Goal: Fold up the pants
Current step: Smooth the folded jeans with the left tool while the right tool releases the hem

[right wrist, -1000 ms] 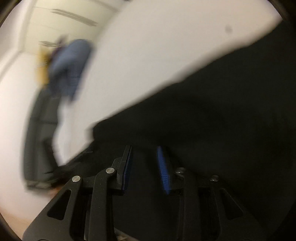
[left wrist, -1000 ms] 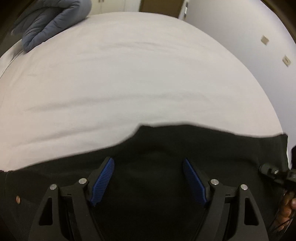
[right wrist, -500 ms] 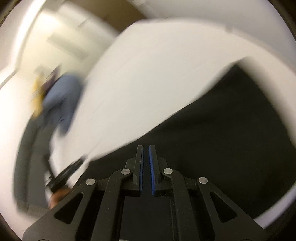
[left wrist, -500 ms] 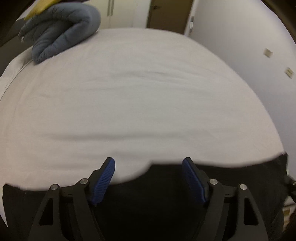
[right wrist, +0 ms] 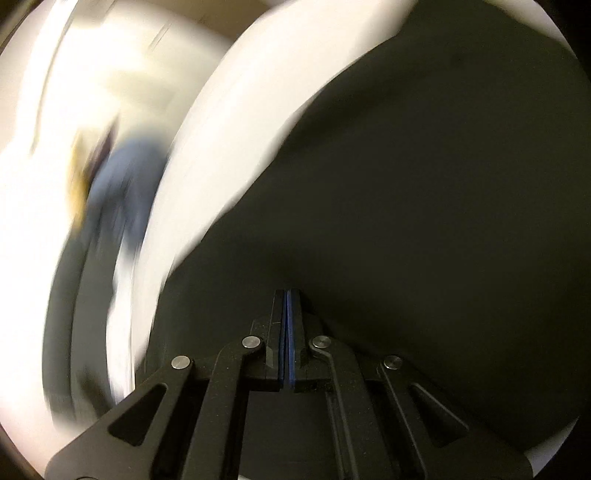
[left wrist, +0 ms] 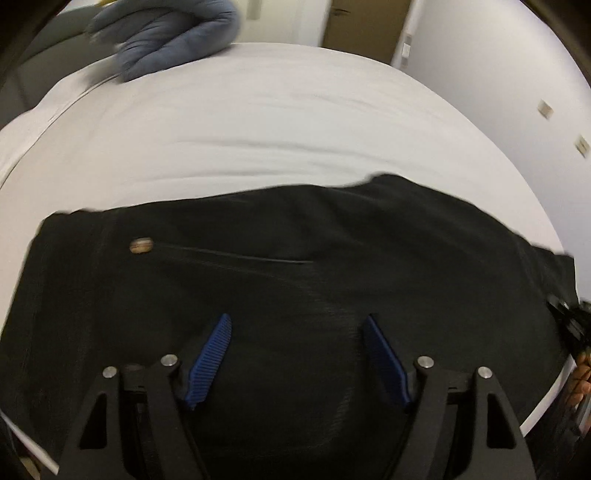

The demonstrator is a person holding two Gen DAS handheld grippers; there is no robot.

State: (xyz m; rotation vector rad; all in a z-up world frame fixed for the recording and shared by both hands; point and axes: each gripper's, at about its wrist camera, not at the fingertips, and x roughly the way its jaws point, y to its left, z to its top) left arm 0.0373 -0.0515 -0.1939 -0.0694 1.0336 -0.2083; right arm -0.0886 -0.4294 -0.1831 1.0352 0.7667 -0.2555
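Because the black cloth pants (left wrist: pixel 295 280) lie spread flat across the near part of the white sheeted bed (left wrist: pixel 280 122), I judge they are laid out this way to give me straight edges to fold along, with bare sheet beyond to work over. My left gripper (left wrist: pixel 297 325) hangs above the middle of the cloth with its blue ribbed pads (left wrist: pixel 208 363) spread wide and nothing pinched between them, which I take as readiness to pick a hem or press a crease. My right gripper (right wrist: pixel 288 295) has its jaws pressed together; whether a sliver of cloth is caught there I cannot tell. The left view shows what the right misses: a small tan button (left wrist: pixel 141 245) beside a pocket slit, a rumpled blue-grey blanket (left wrist: pixel 173 33) at the far corner, and the pants' far edge. The right view is smeared, giving only dark cloth (right wrist: pixel 424 184) against the sheet.
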